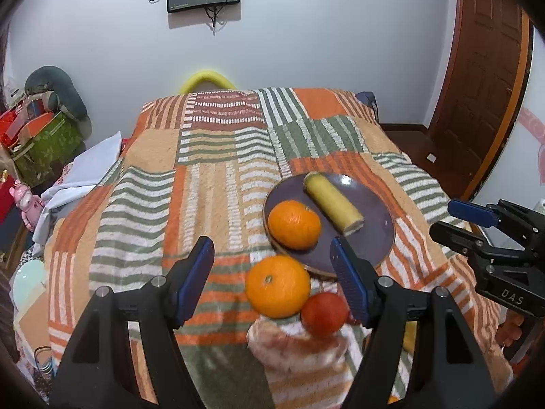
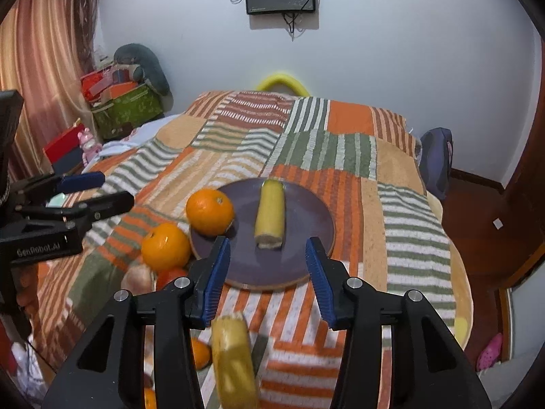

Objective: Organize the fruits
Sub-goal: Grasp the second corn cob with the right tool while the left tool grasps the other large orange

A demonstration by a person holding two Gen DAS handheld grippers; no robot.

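Observation:
A dark purple plate (image 1: 374, 218) (image 2: 306, 218) lies on the striped blanket and holds an orange (image 1: 294, 224) (image 2: 210, 211) and a banana piece (image 1: 332, 202) (image 2: 270, 216). In front of the plate lie a second orange (image 1: 277, 285) (image 2: 166, 246), a red tomato (image 1: 325, 313) (image 2: 170, 276) and a pinkish fruit (image 1: 296, 347) (image 2: 138, 277). My left gripper (image 1: 272, 279) is open and empty above the second orange. My right gripper (image 2: 267, 279) is open and empty over the plate's near edge, above another banana piece (image 2: 235, 361).
The blanket (image 1: 211, 184) covers a bed. Boxes and a cushion (image 1: 44, 129) are stacked at the left by the wall. A wooden door (image 1: 477, 85) stands at the right. A further small orange (image 2: 199, 352) lies near the bottom of the right wrist view.

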